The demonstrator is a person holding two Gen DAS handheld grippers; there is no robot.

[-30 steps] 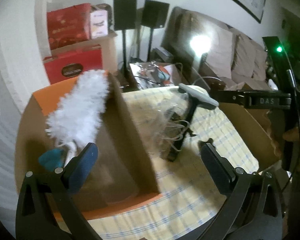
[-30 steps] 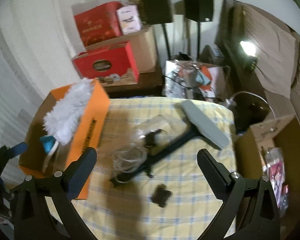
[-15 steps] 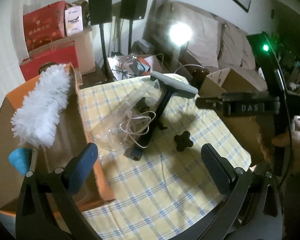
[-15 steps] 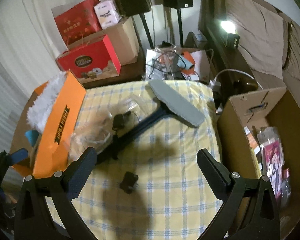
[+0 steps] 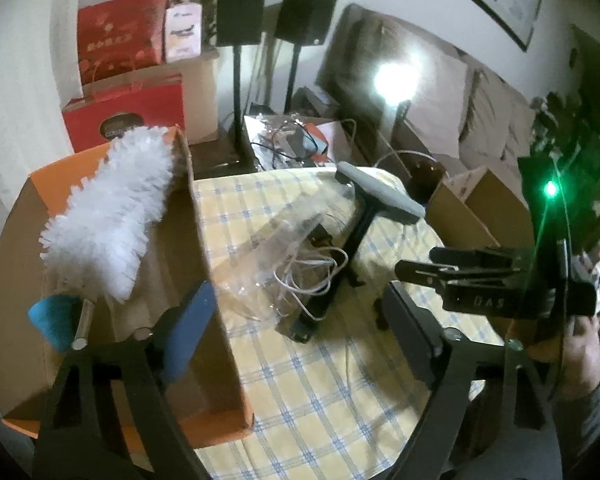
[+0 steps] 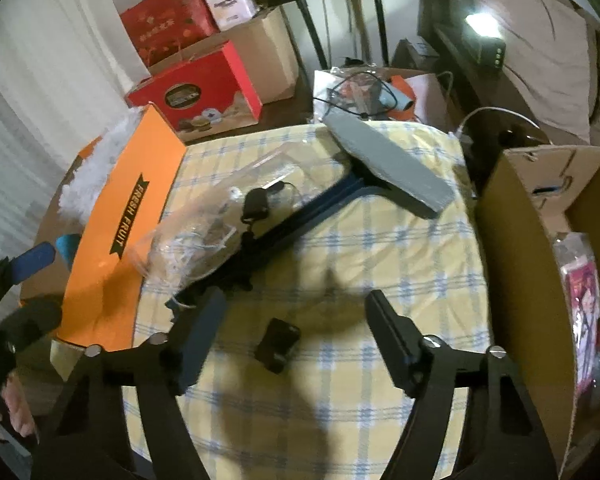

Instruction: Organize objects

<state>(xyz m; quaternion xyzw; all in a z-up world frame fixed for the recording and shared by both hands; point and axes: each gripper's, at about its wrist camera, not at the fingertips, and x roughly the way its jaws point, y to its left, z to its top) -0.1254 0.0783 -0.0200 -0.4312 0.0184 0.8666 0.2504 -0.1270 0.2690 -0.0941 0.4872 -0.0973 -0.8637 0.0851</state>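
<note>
On the checked surface (image 6: pixel 380 264) lies a small black knob (image 6: pixel 278 344), just ahead of the right gripper (image 6: pixel 296 338), whose jaws have just been closing yet stand spread, touching nothing. Beyond it rest a squeegee (image 6: pixel 384 162) and a clear bag of cables (image 5: pixel 284 264). Left gripper (image 5: pixel 296 324) jaws, likewise narrowing, gape empty beside the orange box (image 5: pixel 216 320) holding a white duster (image 5: pixel 108 220).

Two handheld grippers, both angled steeply downward. The left gripper (image 5: pixel 296 320) has its jaws apart with nothing pressed between the pads; they have just been closing. The right gripper (image 6: pixel 292 340) likewise has parted jaws that have just been closing, gripping nothing. A hand (image 5: pixel 580 344) holds the right gripper's handle at the left camera's right edge.
</note>
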